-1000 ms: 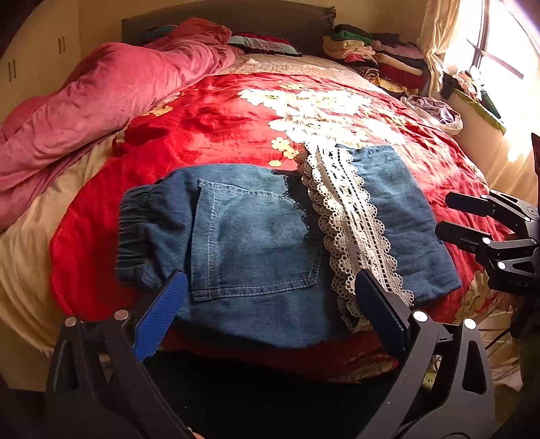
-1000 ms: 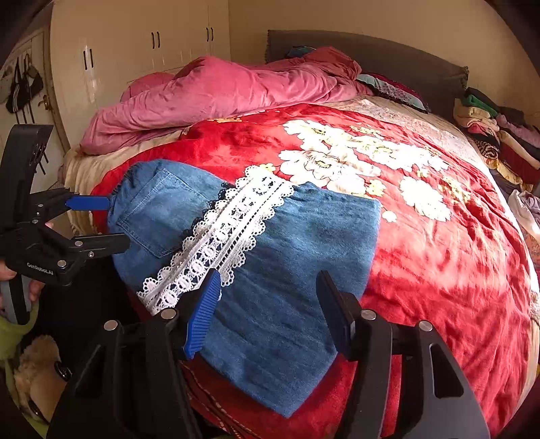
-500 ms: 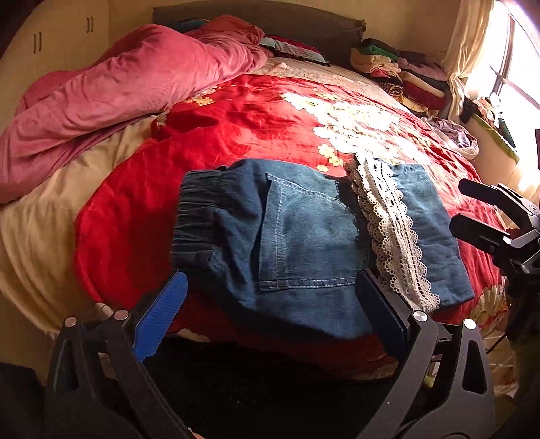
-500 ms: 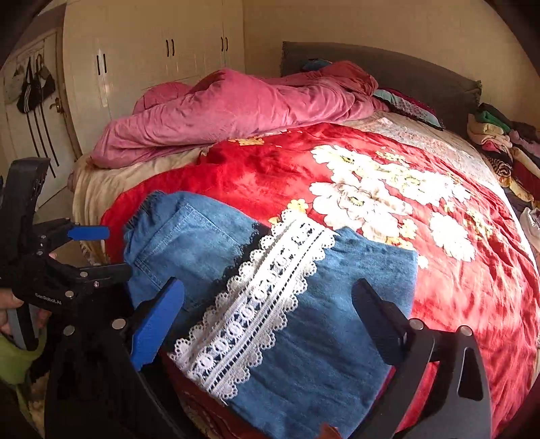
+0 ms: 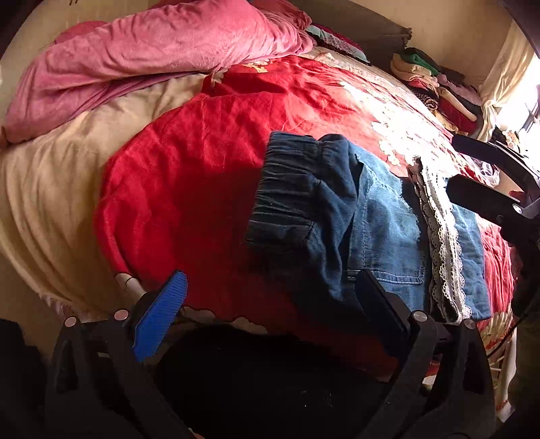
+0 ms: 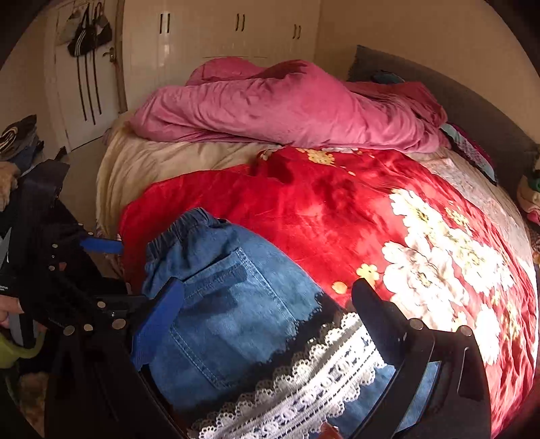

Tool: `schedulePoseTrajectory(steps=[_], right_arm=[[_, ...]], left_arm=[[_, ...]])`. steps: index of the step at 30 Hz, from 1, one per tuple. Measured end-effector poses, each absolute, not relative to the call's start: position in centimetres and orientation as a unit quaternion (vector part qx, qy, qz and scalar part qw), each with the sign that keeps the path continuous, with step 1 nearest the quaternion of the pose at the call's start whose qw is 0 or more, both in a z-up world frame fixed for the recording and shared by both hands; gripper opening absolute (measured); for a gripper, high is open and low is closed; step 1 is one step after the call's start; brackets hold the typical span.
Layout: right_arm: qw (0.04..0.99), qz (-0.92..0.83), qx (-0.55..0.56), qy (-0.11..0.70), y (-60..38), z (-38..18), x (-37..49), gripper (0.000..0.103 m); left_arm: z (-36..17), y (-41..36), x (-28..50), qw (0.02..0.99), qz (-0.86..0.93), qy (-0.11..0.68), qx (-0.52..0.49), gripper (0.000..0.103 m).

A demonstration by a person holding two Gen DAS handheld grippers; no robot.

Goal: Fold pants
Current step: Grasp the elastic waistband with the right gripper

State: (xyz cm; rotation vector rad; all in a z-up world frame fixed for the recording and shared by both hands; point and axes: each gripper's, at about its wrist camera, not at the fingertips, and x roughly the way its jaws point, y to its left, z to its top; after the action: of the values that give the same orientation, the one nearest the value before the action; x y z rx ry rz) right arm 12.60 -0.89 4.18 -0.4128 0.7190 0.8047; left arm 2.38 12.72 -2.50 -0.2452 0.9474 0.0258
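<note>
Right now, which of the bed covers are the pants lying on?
The red floral blanket. The denim pants lie on it, while the pink blanket is bunched at the far side and the cream sheet lies beside it.

We note a red floral blanket (image 6: 337, 209) spread over the bed. A rumpled pink duvet (image 6: 287, 108) lies behind it. White wardrobes (image 6: 236, 30) line the wall.

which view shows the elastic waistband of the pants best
The left wrist view: the gathered waistband lies whole and unblocked near the middle, on the red blanket. The right wrist view shows it smaller and further off, seen more edge-on, with its lower end close to the right gripper's blue finger.
</note>
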Motion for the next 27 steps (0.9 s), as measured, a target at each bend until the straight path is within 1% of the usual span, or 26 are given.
schedulePoseTrajectory(steps=[13,15,17,18,20,21,22,23,24,26,27], right_arm=[[0.776,0.441,-0.217,0.396,4.1,2.0,17.3,0.099],[0.765,0.446,-0.221,0.409,4.8,1.6,17.8,0.099],[0.752,0.465,-0.219,0.413,5.5,1.4,17.9,0.099],[0.744,0.474,-0.220,0.417,5.9,1.3,17.9,0.099],[0.735,0.484,-0.225,0.419,6.7,1.0,17.9,0.098],[0.730,0.487,-0.228,0.423,7.2,0.7,17.9,0.097],[0.726,0.489,-0.231,0.425,7.7,0.5,18.0,0.094],[0.722,0.492,-0.229,0.429,8.0,0.3,18.1,0.090],[0.714,0.499,-0.225,0.436,8.4,0.0,18.1,0.081],[0.703,0.505,-0.226,0.446,9.0,-0.6,18.2,0.076],[0.696,0.509,-0.227,0.453,9.3,-1.0,18.3,0.068]], left_arm=[[-3.9,12.7,3.7,0.876,-0.006,0.457,-0.152,0.092],[-4.0,12.7,3.8,0.876,-0.010,0.456,-0.159,0.087],[-4.2,12.8,4.1,0.875,-0.015,0.455,-0.165,0.077],[-4.2,12.8,4.1,0.875,-0.019,0.453,-0.168,0.074],[-4.3,12.8,4.3,0.874,-0.031,0.452,-0.173,0.056],[-4.3,12.7,4.4,0.874,-0.041,0.451,-0.177,0.051],[-4.3,12.6,4.5,0.873,-0.050,0.451,-0.178,0.041],[-4.3,12.5,4.5,0.872,-0.053,0.453,-0.176,0.040],[-4.4,12.4,4.5,0.873,-0.052,0.452,-0.174,0.040],[-4.6,12.5,4.5,0.871,-0.054,0.454,-0.181,0.040],[-4.6,12.5,4.4,0.871,-0.054,0.454,-0.183,0.040]])
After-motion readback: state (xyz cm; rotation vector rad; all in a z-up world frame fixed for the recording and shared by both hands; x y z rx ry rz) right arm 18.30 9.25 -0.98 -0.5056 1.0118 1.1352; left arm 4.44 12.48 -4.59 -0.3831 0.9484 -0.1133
